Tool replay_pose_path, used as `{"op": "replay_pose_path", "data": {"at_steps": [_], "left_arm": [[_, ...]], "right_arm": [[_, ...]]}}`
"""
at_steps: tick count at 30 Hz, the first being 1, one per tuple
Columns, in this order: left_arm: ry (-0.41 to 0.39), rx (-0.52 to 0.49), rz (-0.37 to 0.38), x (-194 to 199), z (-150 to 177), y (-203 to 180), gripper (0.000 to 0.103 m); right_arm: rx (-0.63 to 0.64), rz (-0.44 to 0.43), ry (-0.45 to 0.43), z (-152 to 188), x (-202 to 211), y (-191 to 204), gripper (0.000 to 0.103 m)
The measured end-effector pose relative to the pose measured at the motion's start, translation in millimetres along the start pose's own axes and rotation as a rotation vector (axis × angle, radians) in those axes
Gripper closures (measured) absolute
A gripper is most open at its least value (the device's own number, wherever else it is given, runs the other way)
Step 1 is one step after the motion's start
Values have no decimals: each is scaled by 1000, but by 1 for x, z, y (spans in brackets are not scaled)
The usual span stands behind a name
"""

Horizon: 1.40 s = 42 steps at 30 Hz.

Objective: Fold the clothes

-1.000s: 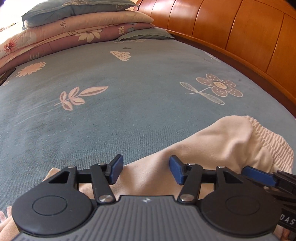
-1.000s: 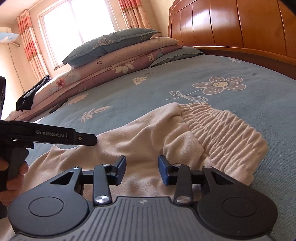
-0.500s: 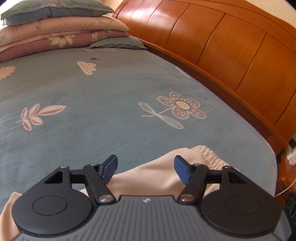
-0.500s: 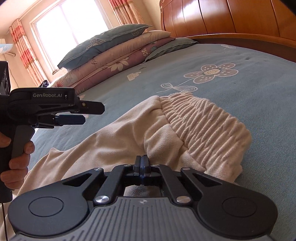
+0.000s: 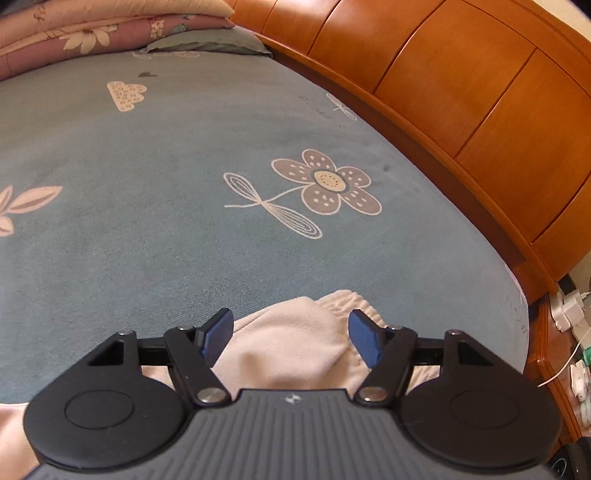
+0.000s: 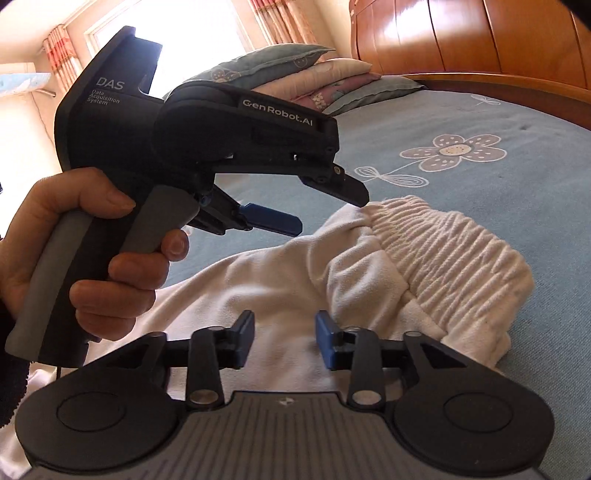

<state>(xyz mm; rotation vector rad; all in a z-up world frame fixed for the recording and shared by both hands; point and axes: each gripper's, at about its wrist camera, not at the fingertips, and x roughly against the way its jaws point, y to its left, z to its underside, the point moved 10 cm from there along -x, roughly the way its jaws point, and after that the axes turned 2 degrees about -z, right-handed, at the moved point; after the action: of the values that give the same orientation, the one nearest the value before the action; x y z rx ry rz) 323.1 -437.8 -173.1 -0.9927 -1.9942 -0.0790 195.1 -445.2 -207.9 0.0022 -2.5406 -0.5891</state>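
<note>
Now the right gripper [image 6: 284, 339], closed half a second ago, stands open again above the cream elastic-waist fabric garment [image 6: 424, 258] at lower centre. The left gripper [image 5: 291, 338] is open too, so nothing holds the cloth; it lies loose on the blue flowered bedsheet [image 5: 184, 221].

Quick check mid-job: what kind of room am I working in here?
Almost certainly a home bedroom. The cream garment with a ruched elastic waistband lies on a blue-grey bedsheet printed with flowers, a glossy orange-brown wooden headboard curves along one side, and pillows and folded quilts are stacked by a curtained window.

One cream garment [image 6: 369, 273], two grippers, left [image 5: 288, 334] and right [image 6: 284, 341], one wooden headboard [image 5: 461, 92], one hand [image 6: 85, 236]
</note>
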Motion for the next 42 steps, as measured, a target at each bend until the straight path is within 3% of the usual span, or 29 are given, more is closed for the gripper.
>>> {"op": "replay_pose_path", "data": {"at_steps": [2,7,11,17,21,33,37,39,42], "left_arm": [[-35,-31,-38,36,4,6,34],[-44,22,-90,101,47,41,31],[-29,164,-102,105,85,83,31],[-51,311,-169,75,92,137,31],[-69,302,-134,71,84,125,31],[-126,267,-19,63,60,83,30],[-44,322,-34,25,65,91,30],[-68,307,-23,21,62,88,21],[-65,288,9,33,60,75,22]], "right_arm": [[45,-15,-31,-2,6,13,24],[96,-19,-88,-9,23,32,14],[50,-85,-69,-8,29,42,8],[-30,-114,60,13,18,48,7],[-49,-86,121,25,13,47,7],[138,12,190,41,12,60,6],[174,43,224,46,12,58,6],[176,43,225,46,16,55,6],[154,34,214,44,20,50,6]]}}
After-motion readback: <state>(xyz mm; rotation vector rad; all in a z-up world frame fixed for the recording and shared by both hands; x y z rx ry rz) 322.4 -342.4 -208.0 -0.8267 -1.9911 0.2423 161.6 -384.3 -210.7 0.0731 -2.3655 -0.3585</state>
